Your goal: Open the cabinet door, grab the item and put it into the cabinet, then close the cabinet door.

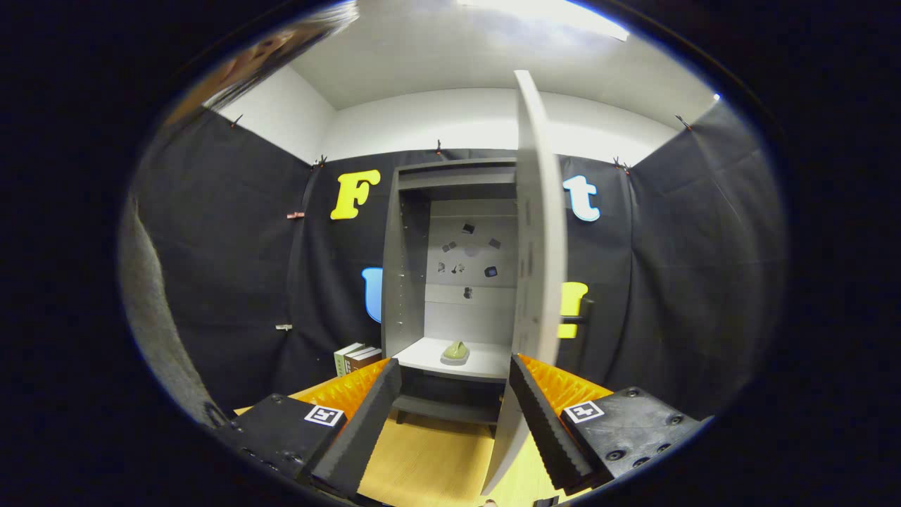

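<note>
With the item already on the shelf at frame centre, closing seems in hand. The gripper gapes wide and empty; the door, edge-on right of centre, likely needs pushing shut.

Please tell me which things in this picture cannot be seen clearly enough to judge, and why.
- Green item on the cabinet shelf, gripper view: too small to identify.
- Small dark marks on the cabinet's back panel: too small to read.
- Cabinet's right side: hidden behind the open door.
- Books beside the cabinet: partly covered by a finger of the open gripper.
</note>
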{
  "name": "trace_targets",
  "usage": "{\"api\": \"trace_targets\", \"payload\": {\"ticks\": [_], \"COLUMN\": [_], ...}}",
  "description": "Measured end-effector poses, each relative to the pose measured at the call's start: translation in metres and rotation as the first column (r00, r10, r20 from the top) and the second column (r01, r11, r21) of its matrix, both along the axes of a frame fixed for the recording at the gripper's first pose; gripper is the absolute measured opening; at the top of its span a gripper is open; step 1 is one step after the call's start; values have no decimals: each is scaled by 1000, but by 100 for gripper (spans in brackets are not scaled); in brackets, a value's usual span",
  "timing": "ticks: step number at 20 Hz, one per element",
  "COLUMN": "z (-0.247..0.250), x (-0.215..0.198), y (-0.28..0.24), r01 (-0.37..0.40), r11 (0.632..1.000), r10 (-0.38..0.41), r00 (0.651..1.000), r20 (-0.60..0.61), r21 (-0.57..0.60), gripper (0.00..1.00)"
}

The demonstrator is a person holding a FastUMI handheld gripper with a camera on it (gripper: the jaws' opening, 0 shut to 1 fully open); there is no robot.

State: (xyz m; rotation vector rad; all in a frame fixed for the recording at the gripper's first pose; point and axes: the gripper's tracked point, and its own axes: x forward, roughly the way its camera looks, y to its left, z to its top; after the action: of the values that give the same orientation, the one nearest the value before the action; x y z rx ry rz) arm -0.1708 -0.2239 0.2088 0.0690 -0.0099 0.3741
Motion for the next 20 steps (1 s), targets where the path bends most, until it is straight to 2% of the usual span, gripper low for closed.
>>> {"api": "trace_targets", "payload": {"ticks": [2,4,6,12,16,20], "z": [-4,-5,-22,-34,-36,-38], "x": [3,25,24,77,82,82], "y": [-41,-84,-88,-91,-81,-68], "r01": [46,66,54,-57,-122,-137], "r11": [999,998,997,993,984,979], "r10": [-46,-66,-52,63,130,147], "r00": [999,998,998,997,990,987], "r20": [-7,-1,-29,-52,-59,-63], "r21": [20,20,51,106,127,149], "gripper": [97,97,97,97,97,98]}}
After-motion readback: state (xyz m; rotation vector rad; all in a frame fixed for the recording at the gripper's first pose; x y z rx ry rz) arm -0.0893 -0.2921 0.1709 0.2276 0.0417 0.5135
